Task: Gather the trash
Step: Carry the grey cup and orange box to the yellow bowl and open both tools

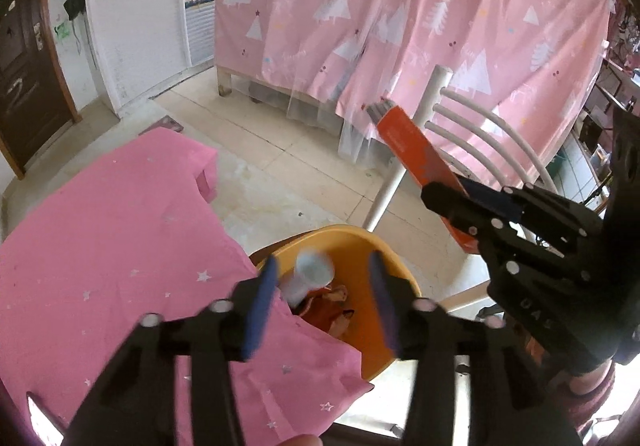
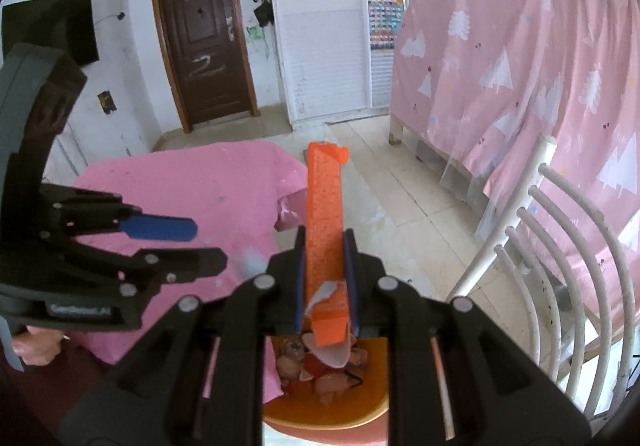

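An orange bin (image 1: 394,262) stands below the edge of the pink-clothed table (image 1: 100,246); it holds crumpled wrappers and scraps (image 2: 320,374). A pale blurred cup-like piece (image 1: 310,276) is between my left gripper's (image 1: 324,294) open fingers, over the bin's mouth, apart from both pads. My right gripper (image 2: 325,270) is shut on a long orange box (image 2: 324,214) and holds it above the bin. In the left wrist view that box (image 1: 412,144) sticks up to the right, with the right gripper (image 1: 460,202) clamped near its lower end.
A white slatted chair (image 2: 560,258) stands right of the bin. A frame draped with a pink tree-print sheet (image 1: 400,26) fills the far side. A brown door (image 2: 204,42) and white wall are beyond the tiled floor (image 1: 280,150).
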A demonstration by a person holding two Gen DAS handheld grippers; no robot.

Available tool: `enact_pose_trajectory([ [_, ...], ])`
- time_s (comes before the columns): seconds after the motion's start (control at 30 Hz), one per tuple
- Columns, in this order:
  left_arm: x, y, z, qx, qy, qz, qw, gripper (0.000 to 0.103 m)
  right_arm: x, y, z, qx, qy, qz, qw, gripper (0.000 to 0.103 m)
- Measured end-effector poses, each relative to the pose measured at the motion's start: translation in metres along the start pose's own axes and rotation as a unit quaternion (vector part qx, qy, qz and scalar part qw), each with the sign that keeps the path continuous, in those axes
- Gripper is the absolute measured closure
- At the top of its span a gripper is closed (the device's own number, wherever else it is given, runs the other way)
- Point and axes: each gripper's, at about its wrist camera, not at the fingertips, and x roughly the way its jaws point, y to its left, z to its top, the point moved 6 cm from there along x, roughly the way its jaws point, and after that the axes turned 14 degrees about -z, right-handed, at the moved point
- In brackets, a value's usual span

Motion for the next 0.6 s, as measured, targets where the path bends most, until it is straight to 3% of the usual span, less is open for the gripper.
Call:
enact_pose_trajectory([
  [0.03,0.001,0.000,0.001,-0.002,0.000,-0.001,1.0000,0.050,0.001,-0.001,-0.001,0.002,0.001,0.002,1.000,0.087],
  [0.27,-0.011,0.015,0.003,-0.022,-0.011,0.012,0.9996,0.049,0.006,-0.001,-0.004,-0.001,0.010,0.006,1.000,0.085],
  [0.3,-0.013,0.018,0.003,-0.024,-0.013,0.014,0.9995,0.049,0.009,-0.001,-0.004,-0.003,0.012,0.006,1.000,0.076],
  [0.33,-0.018,0.022,0.002,-0.028,-0.018,0.016,0.9993,0.049,0.011,0.001,-0.004,-0.004,0.013,0.004,1.000,0.060],
  [0.4,-0.029,0.030,0.002,-0.034,-0.031,0.022,0.9987,0.049,0.012,0.004,-0.004,-0.004,0.012,0.006,1.000,0.045],
  [0.53,-0.055,0.044,0.000,-0.043,-0.061,0.036,0.9965,0.047,0.010,0.014,0.001,0.002,0.001,0.018,1.000,0.044],
  [0.6,-0.072,0.054,-0.001,-0.044,-0.082,0.047,0.9946,0.042,0.009,0.022,0.006,0.008,-0.008,0.027,1.000,0.035],
])
